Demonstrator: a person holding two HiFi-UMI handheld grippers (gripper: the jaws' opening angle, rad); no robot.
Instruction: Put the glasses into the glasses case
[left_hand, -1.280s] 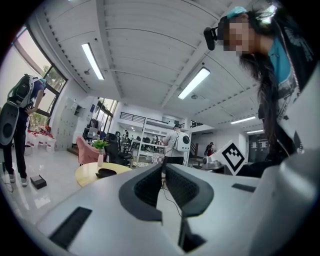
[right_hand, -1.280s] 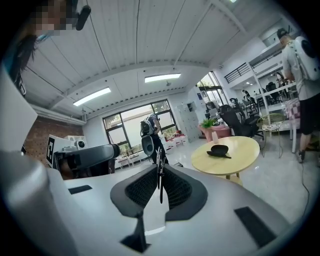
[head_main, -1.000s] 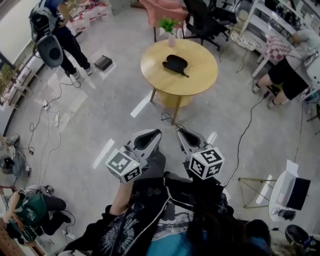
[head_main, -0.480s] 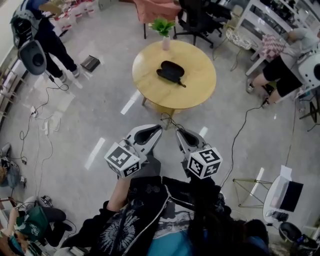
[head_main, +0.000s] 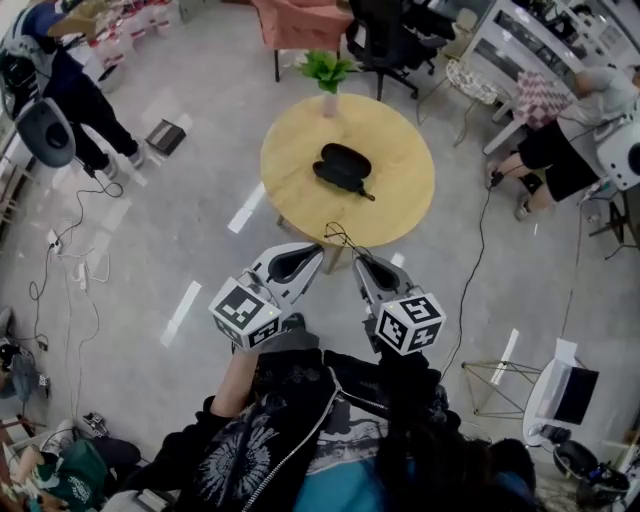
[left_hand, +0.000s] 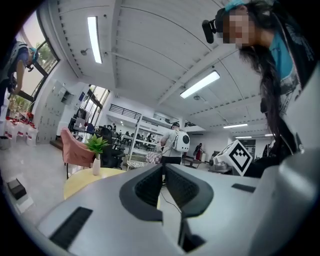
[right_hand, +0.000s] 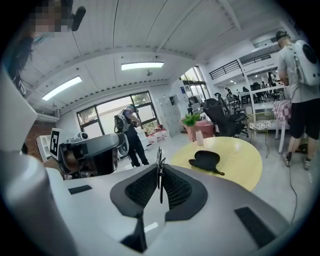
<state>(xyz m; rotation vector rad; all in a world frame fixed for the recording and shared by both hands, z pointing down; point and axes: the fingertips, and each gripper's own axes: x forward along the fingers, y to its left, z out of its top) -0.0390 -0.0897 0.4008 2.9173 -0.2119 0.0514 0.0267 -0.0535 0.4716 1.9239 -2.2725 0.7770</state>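
A black glasses case lies open on the round yellow table, ahead of both grippers; it also shows in the right gripper view. My right gripper is shut on the thin black glasses, whose frame stands as a dark rod between its pads. Beside it, my left gripper points level with its jaws shut and nothing seen between them. Both grippers hang over the floor just short of the table's near edge. The left gripper's body hides the case in its own view.
A potted plant stands at the table's far edge. A pink armchair and black office chair lie beyond. Cables trail over the grey floor. People stand at far left and far right.
The table and case have drawn nearer and lower in the head view as both grippers travel toward them together. The right gripper's hold on the glasses is unchanged.
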